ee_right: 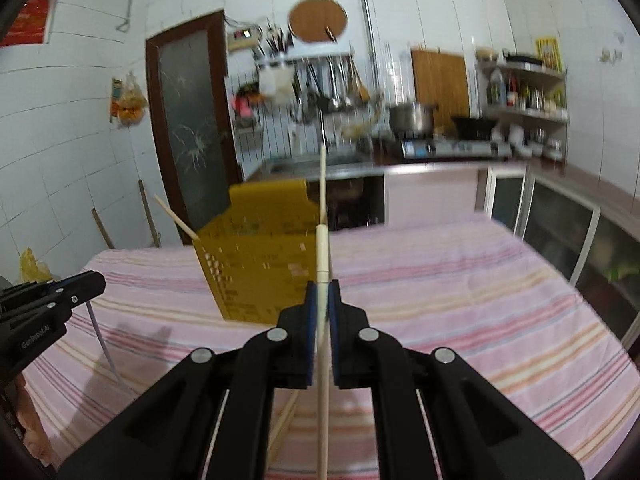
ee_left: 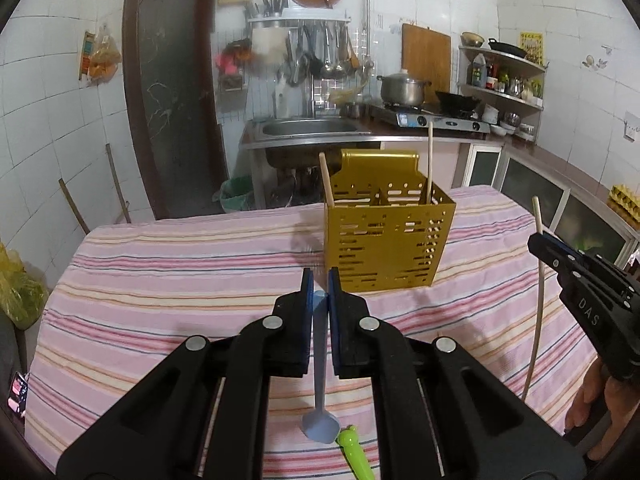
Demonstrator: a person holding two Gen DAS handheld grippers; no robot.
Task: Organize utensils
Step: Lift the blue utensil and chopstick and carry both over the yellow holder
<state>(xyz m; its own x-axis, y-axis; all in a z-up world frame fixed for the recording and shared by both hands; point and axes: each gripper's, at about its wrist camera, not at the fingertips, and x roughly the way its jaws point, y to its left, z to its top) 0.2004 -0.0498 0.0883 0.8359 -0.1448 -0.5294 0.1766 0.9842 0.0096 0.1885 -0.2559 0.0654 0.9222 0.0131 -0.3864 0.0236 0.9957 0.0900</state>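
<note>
Gold metal, perforated with rows of short slots, makes up the utensil caddy (ee_left: 386,240), which stands upright on the striped cloth of the tabletop (ee_left: 180,280). The caddy has a taller back plate and dividers inside. Two wooden chopsticks (ee_left: 327,180) lean out of its top, one at its left corner and one near its right side.

The left gripper (ee_left: 320,284) pinches the handle of a pale blue spoon (ee_left: 320,400). The spoon hangs straight down in front of the caddy, bowl lowest, above the cloth. A bright green utensil handle (ee_left: 352,446) lies on the cloth just beside the spoon's bowl.

The right gripper (ee_right: 322,294) is pressed around a pale wooden chopstick (ee_right: 322,380), held upright to the right of the caddy, with its upper end rising past the caddy's rim in the right wrist view. More chopsticks (ee_right: 286,424) lie on the cloth below that gripper.

Behind the caddy are a steel sink (ee_left: 312,128), a gas stove (ee_left: 432,118) with a lidded pot (ee_left: 402,88), and corner shelves (ee_left: 504,76).
</note>
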